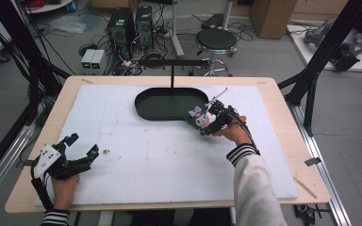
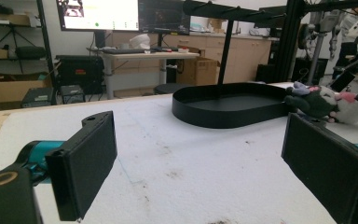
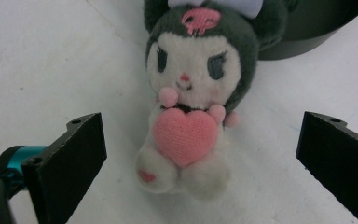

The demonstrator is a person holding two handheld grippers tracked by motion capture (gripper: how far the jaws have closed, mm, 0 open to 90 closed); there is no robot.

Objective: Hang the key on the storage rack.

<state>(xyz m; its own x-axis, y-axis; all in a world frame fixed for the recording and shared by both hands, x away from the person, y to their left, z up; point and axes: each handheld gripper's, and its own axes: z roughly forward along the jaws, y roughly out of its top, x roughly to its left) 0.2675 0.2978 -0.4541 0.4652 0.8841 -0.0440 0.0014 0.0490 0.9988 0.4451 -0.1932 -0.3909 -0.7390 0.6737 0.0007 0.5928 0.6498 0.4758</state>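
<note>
A small plush doll [image 3: 191,107] with a dark hood, white face and pink heart lies on the white mat just below the black oval tray [image 1: 169,104]. My right gripper [image 3: 200,158] hovers over it, jaws wide open on either side of the doll without touching it. In the high view the doll [image 1: 199,117] sits at the tray's right front rim with the right gripper [image 1: 217,120] right beside it. My left gripper [image 1: 78,148] rests open near the table's front left corner; its view shows the tray [image 2: 228,109] and the doll [image 2: 328,102] far off.
A black T-shaped stand [image 1: 172,66] rises from the tray's back. The white mat [image 1: 160,155] covers most of the wooden table [image 1: 283,94]. A stool [image 1: 216,42], computer towers and cables stand on the floor beyond.
</note>
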